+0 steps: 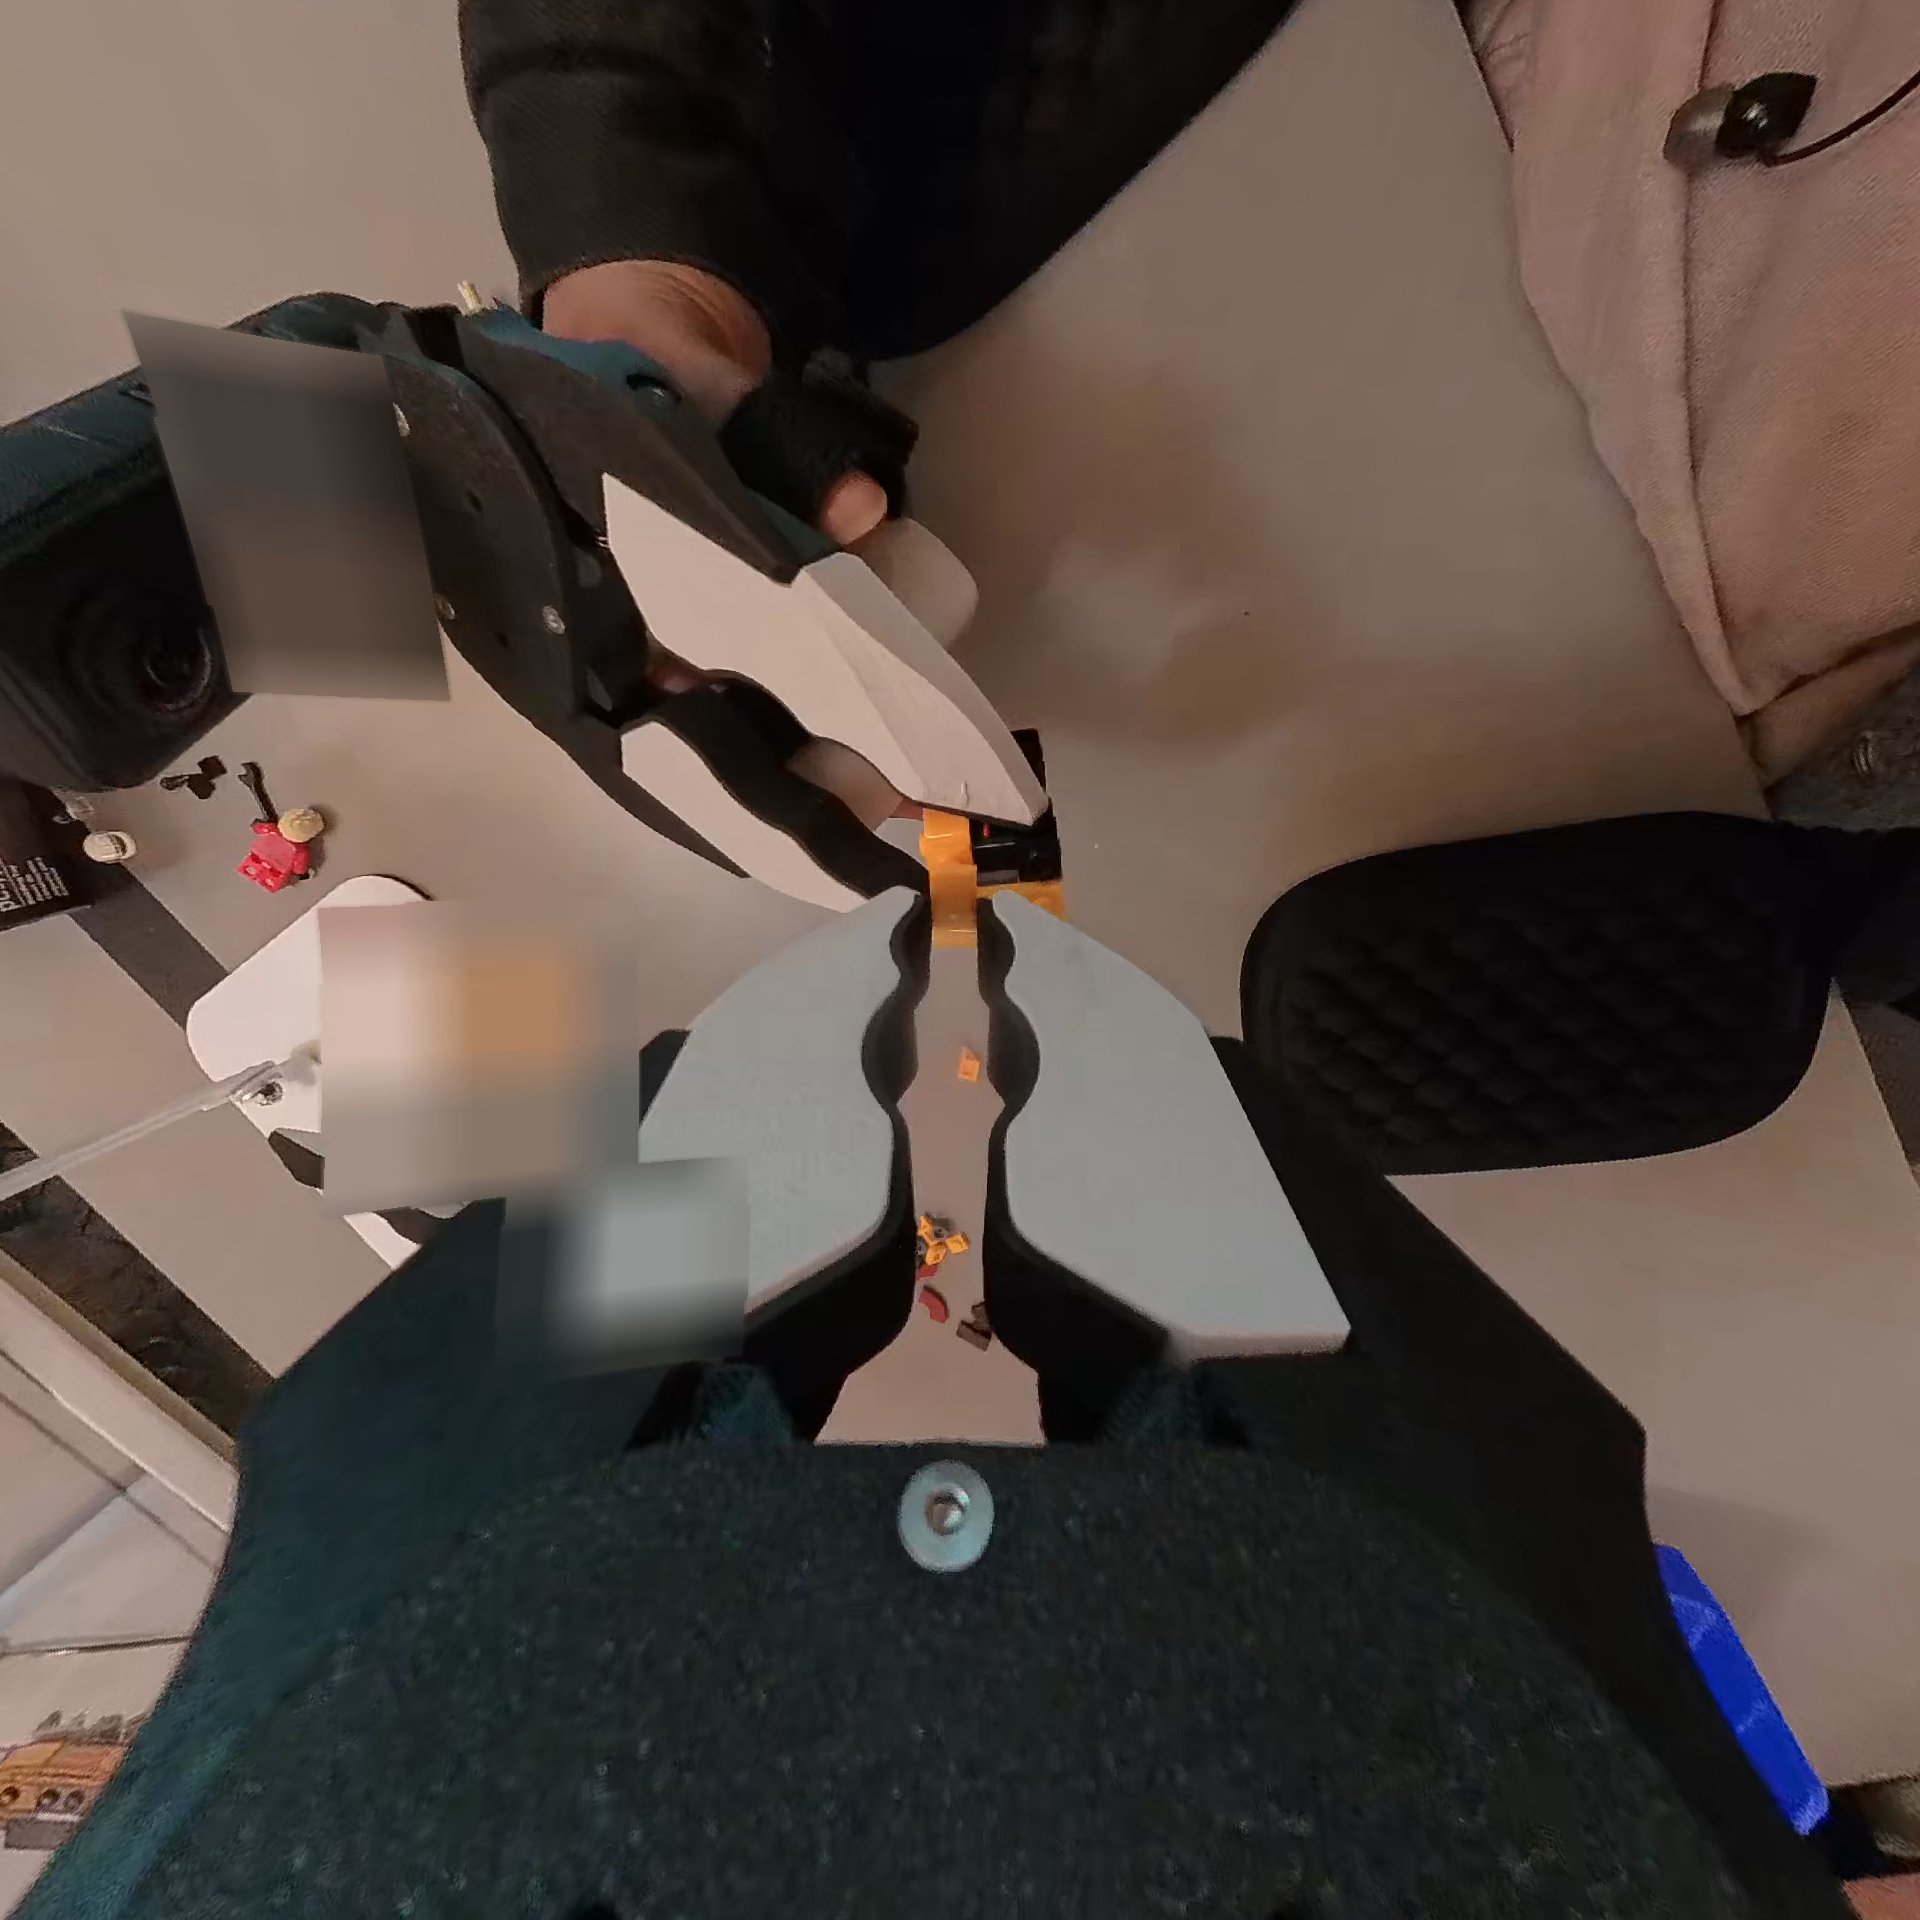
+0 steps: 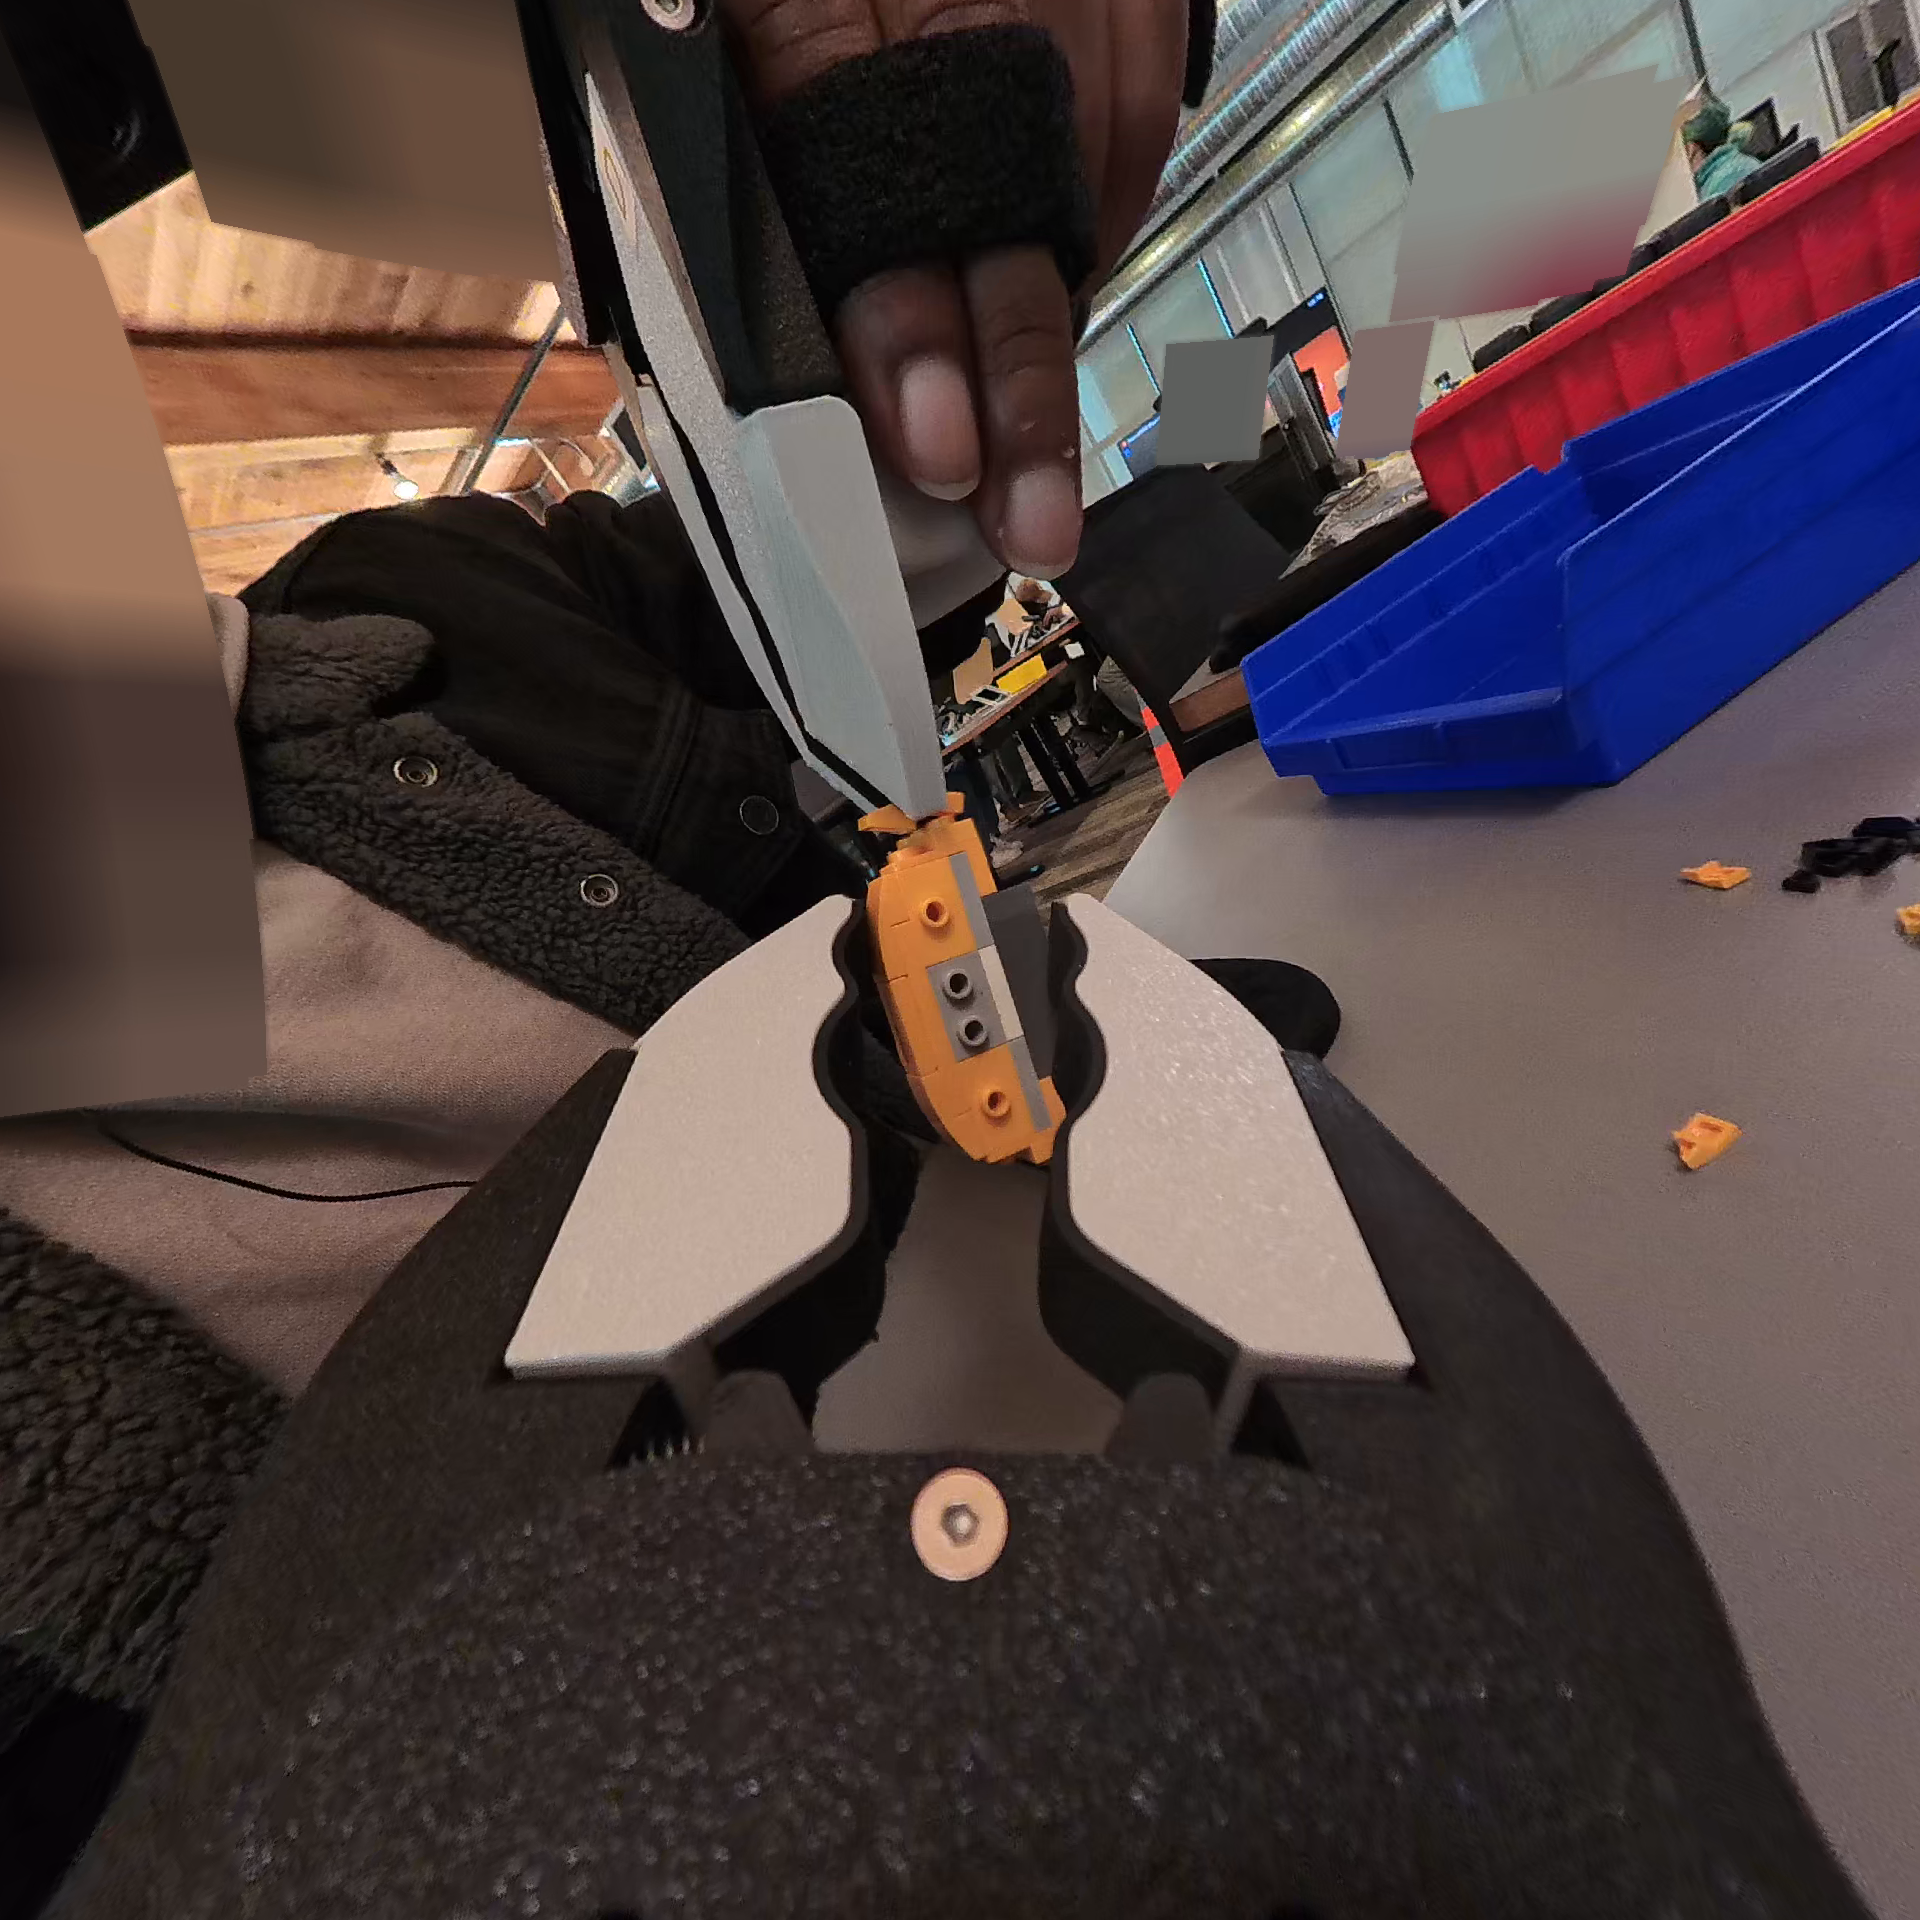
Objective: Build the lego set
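Observation:
My right gripper [image 2: 956, 920] is shut on an orange and grey lego build [image 2: 966, 1029] and holds it edge-on above the table's near edge. My left gripper [image 1: 953, 909] is shut on a small orange piece [image 1: 951, 920] and presses it against the end of the build [image 1: 1003, 857]. In the right wrist view the left gripper [image 2: 920, 810] comes down from above, with the small orange piece [image 2: 891, 819] touching the build's top end. In the left wrist view the right gripper [image 1: 1023, 810] reaches in from the upper left.
A blue bin [image 2: 1558, 623] and a red bin [image 2: 1714, 343] stand at the back right of the grey table [image 2: 1558, 1351]. Loose orange pieces [image 2: 1704, 1141] and black pieces [image 2: 1849, 842] lie on it. A red lego figure [image 1: 275, 852] and a black chair [image 1: 1538, 997] show below. Left and right tips are no more than a few centimetres apart. The red lego figure [image 1: 275, 852] is about equally far from each gripper, around 35 cm.

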### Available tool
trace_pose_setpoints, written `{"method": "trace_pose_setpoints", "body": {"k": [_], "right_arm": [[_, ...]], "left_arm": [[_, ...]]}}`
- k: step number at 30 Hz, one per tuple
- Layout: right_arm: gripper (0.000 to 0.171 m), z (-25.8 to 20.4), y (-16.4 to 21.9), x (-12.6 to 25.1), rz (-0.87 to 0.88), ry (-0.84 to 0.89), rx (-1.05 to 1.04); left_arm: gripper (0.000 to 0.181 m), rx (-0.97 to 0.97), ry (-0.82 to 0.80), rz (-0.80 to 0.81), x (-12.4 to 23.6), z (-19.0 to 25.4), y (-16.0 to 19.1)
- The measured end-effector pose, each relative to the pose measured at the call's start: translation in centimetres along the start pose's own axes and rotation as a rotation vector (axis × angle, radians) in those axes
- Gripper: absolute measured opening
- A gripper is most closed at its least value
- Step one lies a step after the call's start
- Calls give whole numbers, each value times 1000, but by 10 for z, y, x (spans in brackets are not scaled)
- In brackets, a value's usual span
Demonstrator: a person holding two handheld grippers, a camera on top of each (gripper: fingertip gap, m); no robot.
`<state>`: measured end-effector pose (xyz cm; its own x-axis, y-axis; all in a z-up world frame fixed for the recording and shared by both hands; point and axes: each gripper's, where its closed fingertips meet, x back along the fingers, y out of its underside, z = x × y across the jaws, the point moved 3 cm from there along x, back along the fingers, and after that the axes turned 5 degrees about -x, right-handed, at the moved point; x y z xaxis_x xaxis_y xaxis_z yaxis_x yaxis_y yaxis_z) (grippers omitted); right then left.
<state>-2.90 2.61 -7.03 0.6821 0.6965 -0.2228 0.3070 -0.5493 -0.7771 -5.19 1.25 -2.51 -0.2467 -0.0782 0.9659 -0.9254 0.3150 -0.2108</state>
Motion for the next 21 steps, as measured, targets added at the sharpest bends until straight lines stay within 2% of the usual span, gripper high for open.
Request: {"method": "trace_pose_setpoints", "body": {"k": [16,19,21], "right_arm": [[32,-5,-1,1,11,-20,47],[32,-7,0,0,9,-21,71],[32,-7,1,0,6,-11,94]], "left_arm": [[12,-1,-8,-8,6,-1,-1],[12,33,-22,41,14,-2,0],[11,111,-32,146,21,-4,-2]]}}
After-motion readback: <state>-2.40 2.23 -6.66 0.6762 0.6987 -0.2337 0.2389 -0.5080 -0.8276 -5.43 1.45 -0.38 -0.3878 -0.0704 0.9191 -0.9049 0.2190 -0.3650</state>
